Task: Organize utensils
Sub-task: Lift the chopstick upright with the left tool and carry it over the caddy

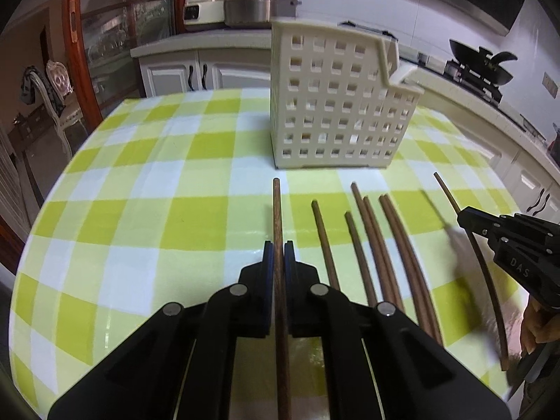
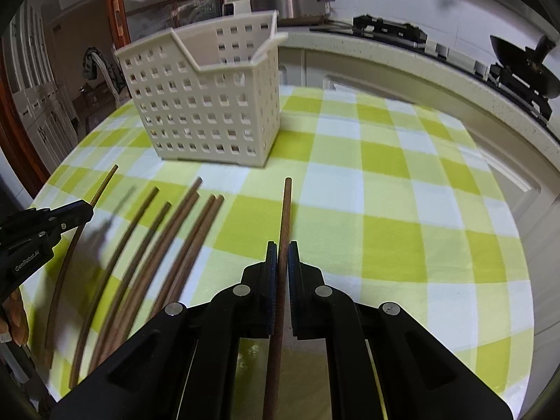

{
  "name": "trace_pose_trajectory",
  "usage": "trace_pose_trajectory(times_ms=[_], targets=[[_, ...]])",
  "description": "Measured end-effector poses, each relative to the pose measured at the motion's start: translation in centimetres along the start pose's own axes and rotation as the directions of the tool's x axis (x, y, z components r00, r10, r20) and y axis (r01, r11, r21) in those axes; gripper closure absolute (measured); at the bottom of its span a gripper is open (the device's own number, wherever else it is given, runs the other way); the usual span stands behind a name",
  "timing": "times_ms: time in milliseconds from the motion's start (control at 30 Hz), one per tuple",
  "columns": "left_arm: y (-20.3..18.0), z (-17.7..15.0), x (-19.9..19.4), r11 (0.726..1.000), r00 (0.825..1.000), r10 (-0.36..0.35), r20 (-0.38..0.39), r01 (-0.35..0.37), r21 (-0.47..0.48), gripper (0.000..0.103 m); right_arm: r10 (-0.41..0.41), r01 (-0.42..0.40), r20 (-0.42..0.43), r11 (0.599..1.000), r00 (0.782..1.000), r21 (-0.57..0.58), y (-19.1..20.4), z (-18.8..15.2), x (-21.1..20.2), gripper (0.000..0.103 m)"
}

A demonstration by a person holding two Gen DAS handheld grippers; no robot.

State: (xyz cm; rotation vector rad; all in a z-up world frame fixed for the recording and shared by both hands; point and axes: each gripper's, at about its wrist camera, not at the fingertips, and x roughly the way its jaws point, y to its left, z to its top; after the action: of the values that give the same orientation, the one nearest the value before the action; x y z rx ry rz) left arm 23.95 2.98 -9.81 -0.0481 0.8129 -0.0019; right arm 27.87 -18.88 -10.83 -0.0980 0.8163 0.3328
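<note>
Kitchen setup: green-and-white checked tablecloth [image 1: 140, 182], pale counter [image 2: 385, 56] behind with white cabinets [image 1: 196, 73], cookers [image 1: 259, 7], a wok [image 2: 525, 66], wood-framed glass door [image 1: 105, 35].

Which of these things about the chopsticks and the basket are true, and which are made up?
1. Each gripper is shut on one chopstick. True: the left gripper clamps one chopstick, and the right gripper clamps another.
2. The white basket already has chopsticks standing in it. False: none can be seen inside.
3. Several loose chopsticks lie on the table between the two grippers. True.
4. The tablecloth is plain red. False: it has green and white checks.
5. The basket lies on its side. False: it stands upright.
</note>
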Motion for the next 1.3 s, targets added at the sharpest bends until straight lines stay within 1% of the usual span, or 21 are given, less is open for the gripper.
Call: trace_pose_trajectory(times_ms=[333,633,1000,1300], targets=[[0.3,0.8,-4.5,1.000,0.994,-0.001,0.107,0.003,-0.012,0.097,0.009,-0.009,0.097,1.000,0.995,-0.004,0.8,1.1,-4.0,0.097],[-0.1,1.0,-8.5,1.000,0.981,0.000,0.193,-0.001,0.004,0.097,0.019,-0.015,0.180,1.000,0.983,-0.025,1.8,1.8,-7.6,0.097],[-0.4,1.1,-12.2,1.000,0.963,0.007,0.269,-0.013,0.020,0.097,0.021,-0.009,0.257,0.999,0.966,-0.048,2.9,2.2,-11.0,0.097],[-0.7,1.2,-14.3,0.999,0.950,-0.001,0.312,-0.010,0.034,0.097,0.022,-0.003,0.291,0.998,0.957,-0.063,3.6,2.4,-13.1,0.097]])
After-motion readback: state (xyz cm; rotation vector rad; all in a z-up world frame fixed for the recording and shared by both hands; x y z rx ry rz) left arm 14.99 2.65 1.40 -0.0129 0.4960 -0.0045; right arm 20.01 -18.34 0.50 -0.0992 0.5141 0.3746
